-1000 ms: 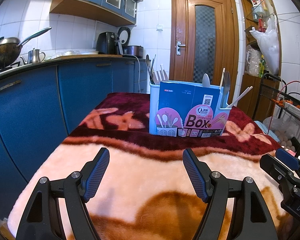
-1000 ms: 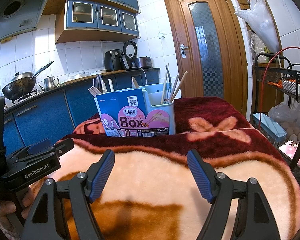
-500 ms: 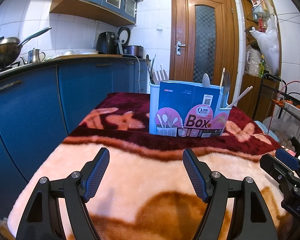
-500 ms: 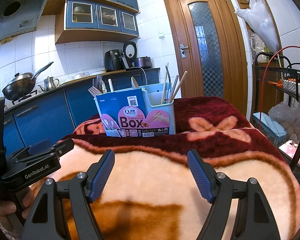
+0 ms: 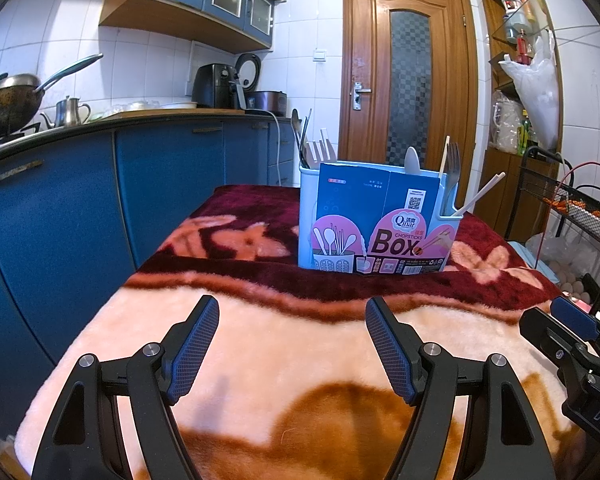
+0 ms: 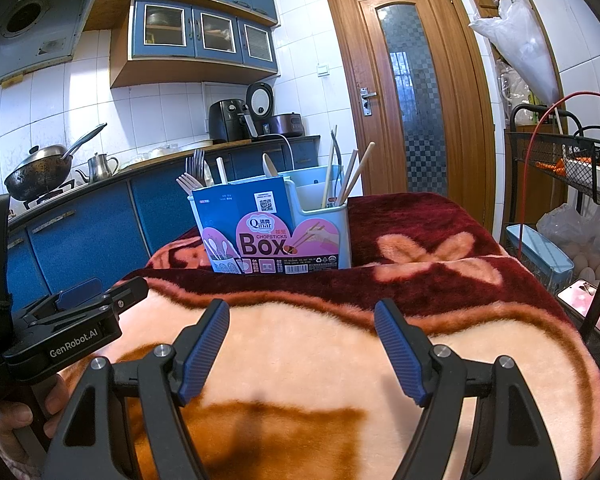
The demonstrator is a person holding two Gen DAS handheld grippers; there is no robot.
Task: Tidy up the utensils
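Left wrist: left gripper jaws wide, empty; right gripper likewise, above blanket.

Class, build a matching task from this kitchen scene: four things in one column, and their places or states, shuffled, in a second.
1. pale blue plastic utensil holder
2. dark metal wok
3. white plastic bag
4. left gripper

A. hanging at upper right
B. open, holding nothing
C. on the stove
D. standing on the plush blanket

Pairs: 1-D, 2-C, 3-A, 4-B
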